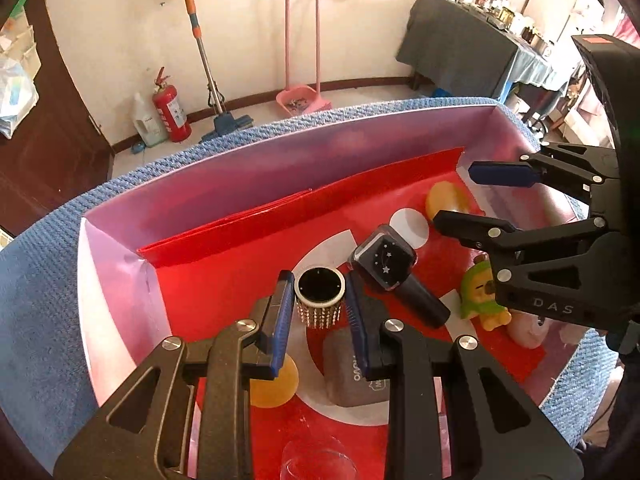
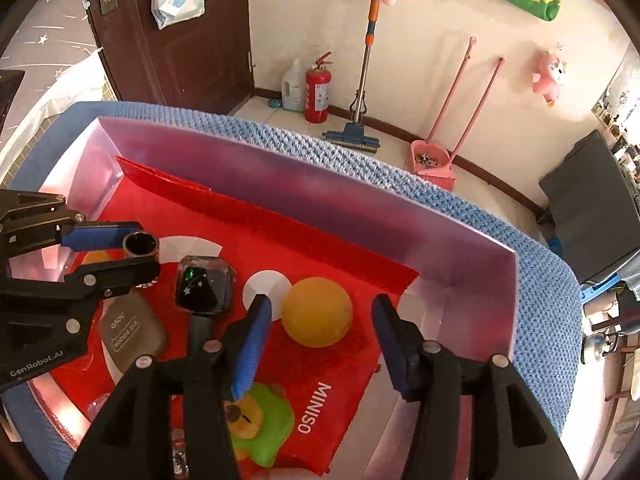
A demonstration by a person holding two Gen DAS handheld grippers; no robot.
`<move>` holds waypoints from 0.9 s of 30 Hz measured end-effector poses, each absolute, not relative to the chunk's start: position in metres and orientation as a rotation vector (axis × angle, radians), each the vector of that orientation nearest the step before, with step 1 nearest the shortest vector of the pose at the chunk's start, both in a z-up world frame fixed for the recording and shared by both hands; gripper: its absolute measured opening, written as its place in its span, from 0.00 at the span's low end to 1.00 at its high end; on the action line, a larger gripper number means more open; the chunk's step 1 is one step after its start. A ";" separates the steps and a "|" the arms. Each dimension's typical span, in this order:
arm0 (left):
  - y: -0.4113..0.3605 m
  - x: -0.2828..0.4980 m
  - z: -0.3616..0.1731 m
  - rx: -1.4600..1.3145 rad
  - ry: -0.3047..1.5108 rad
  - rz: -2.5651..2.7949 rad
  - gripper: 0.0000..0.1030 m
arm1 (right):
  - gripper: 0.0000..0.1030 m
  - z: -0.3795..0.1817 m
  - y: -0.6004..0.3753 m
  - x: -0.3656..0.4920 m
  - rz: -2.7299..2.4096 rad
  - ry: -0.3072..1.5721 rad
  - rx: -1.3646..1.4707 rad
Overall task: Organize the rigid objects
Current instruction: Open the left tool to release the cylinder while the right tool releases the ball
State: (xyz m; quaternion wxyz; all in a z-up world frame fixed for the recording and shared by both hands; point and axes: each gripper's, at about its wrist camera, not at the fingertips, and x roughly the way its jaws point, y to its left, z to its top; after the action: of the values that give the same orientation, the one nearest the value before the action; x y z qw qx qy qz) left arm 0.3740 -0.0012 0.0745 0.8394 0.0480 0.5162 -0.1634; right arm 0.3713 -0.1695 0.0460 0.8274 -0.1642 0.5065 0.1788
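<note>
Right now I have my left gripper [image 1: 318, 304] clamped on the small round black-faced watch [image 1: 319, 285] with its rhinestone band, holding it just above the red MINISO sheet [image 2: 340, 392] that lines the pink box [image 1: 248, 172]. My right gripper [image 2: 320, 340] has its jaws apart and grips nothing; the orange ball [image 2: 317, 312] lies between and just beyond its fingertips, untouched. I judge the step in hand to be setting items into the box: the ball looks already placed, the round watch not yet released. Next I need to lower the watch onto a bare patch beside the square star-faced watch [image 1: 385, 261] without knocking it, then part the jaws. Readable writing: "MINISO" on the red sheet, "GenRobot.AI" on the left gripper's body, "DAS" on the right one's. The grey pouch [image 2: 132, 330] carries small print I cannot make out.
</note>
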 end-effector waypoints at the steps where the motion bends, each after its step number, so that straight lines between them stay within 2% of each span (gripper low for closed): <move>1: -0.001 0.373 0.075 0.100 1.090 -0.342 0.24 | 0.55 0.049 -0.170 0.370 0.377 1.069 -0.345; 13: 0.000 0.357 0.084 0.095 1.045 -0.317 0.24 | 0.60 0.069 -0.174 0.346 0.367 1.005 -0.342; 27: 0.003 0.370 0.084 0.052 1.011 -0.297 0.24 | 0.60 0.078 -0.182 0.335 0.375 0.964 -0.300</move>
State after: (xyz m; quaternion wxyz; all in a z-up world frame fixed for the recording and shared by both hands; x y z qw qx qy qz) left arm 0.3702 0.0034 0.0842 0.8640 0.0250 0.4825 -0.1418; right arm 0.3346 -0.1823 0.0779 0.8584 -0.1430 0.4590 0.1788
